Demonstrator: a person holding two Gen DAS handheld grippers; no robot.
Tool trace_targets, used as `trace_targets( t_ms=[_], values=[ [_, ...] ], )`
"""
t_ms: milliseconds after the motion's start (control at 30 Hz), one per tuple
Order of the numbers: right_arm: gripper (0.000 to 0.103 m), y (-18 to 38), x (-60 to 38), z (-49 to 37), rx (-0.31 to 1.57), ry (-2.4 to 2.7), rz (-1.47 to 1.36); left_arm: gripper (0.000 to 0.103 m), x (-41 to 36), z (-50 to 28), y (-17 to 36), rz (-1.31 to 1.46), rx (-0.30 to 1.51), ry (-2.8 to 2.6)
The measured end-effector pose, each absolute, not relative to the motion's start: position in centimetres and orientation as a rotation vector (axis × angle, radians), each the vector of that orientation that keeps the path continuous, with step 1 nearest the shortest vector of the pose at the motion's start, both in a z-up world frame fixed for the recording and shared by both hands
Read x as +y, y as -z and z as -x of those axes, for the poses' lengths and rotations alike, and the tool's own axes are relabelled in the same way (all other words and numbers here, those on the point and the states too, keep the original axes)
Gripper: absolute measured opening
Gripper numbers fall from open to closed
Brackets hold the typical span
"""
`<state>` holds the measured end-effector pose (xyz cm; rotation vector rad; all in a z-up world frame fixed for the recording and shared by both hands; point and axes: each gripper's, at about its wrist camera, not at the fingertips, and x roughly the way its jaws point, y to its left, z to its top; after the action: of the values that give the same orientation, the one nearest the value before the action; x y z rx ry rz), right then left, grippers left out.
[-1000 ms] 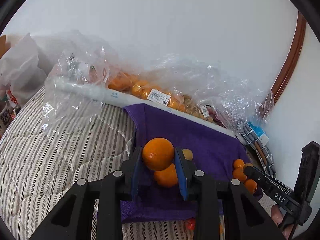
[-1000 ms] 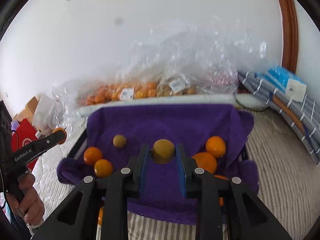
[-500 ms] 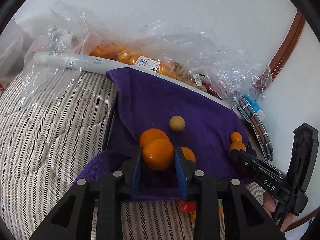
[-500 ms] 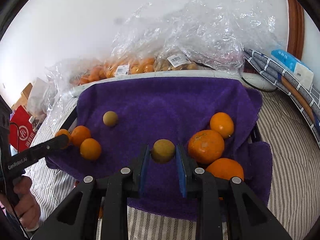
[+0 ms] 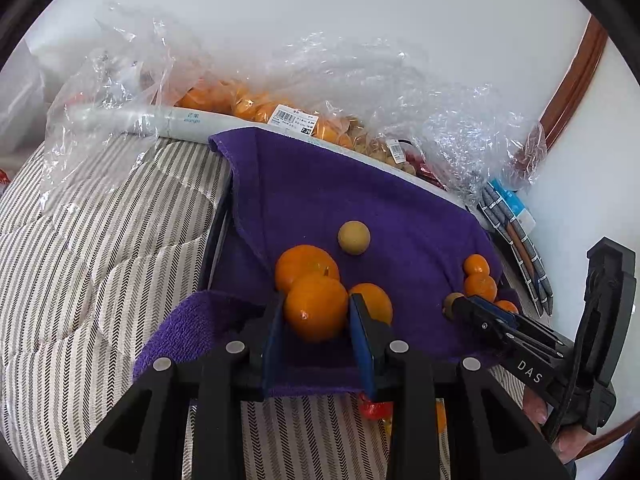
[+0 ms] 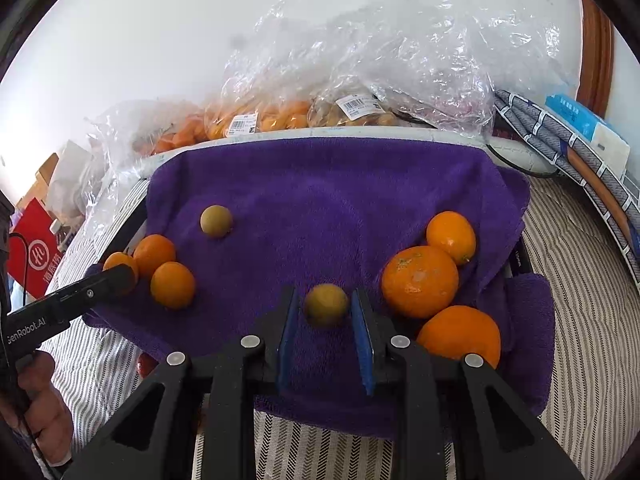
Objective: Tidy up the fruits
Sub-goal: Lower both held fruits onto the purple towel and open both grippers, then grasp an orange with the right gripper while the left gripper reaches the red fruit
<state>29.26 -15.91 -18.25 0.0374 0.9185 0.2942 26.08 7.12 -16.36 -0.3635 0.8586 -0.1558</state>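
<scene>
Since the earlier pictures both grippers have come down toward the purple towel (image 6: 320, 200), and the jaws of the right gripper (image 6: 326, 320) have just been opening a little. A small yellow-brown fruit (image 6: 326, 305) lies between its blue pads with a thin gap on each side, so the grip looks released; the fruit rests on the towel near its front edge. The left gripper (image 5: 316, 320) is clenched on an orange (image 5: 316, 307), just above the towel's left front part and touching two other oranges (image 5: 304, 264) there.

The towel covers a tray whose dark rim (image 6: 134, 236) shows only at the left side. On the towel lie a second yellow-brown fruit (image 6: 216, 221) toward the back left, three small mandarins (image 6: 172, 285) at the left edge in the right wrist view, and three large oranges (image 6: 420, 282) at the right.

Behind the towel stand clear plastic bags (image 6: 360, 60) with orange and brownish fruits; the crumpled film blurs them, so I cannot count them. Under the towel's front edge a small red thing (image 5: 374, 408) is mostly hidden. A hand (image 6: 44, 408) is cut off by the picture edge.
</scene>
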Motion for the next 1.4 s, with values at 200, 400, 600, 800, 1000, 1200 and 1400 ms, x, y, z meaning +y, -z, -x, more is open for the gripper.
trace_targets(
  t_ms=[200,400,600,800,1000,1200,1400],
  values=[
    [0.037,17.6,-16.4,-28.9,0.891,-0.263,-0.066,0.031,7.3,-26.1,16.4,0.393,0.858,0.163],
    [0.038,15.7,-16.6,-27.3,0.85,-0.218,-0.075,0.038,7.4,-25.7,15.8,0.368,0.812,0.15],
    [0.038,14.0,-16.0,-23.6,0.835,-0.249,-0.084,0.039,7.9,-25.2,14.8,0.367,0.768,0.141],
    [0.038,14.7,-14.1,-20.9,0.888,-0.338,-0.13,0.04,9.2,-23.6,13.9,0.31,0.673,0.032],
    [0.038,16.0,-11.3,-19.6,0.918,-0.429,-0.089,0.04,11.3,-21.7,13.9,0.345,0.652,0.006],
    [0.038,17.9,-9.2,-20.6,0.969,-0.43,-0.004,0.041,12.1,-20.4,13.9,0.352,0.649,-0.003],
    [0.038,18.5,-8.3,-21.2,0.991,-0.446,0.03,0.042,11.0,-20.4,14.0,0.305,0.655,0.01]
  ],
)
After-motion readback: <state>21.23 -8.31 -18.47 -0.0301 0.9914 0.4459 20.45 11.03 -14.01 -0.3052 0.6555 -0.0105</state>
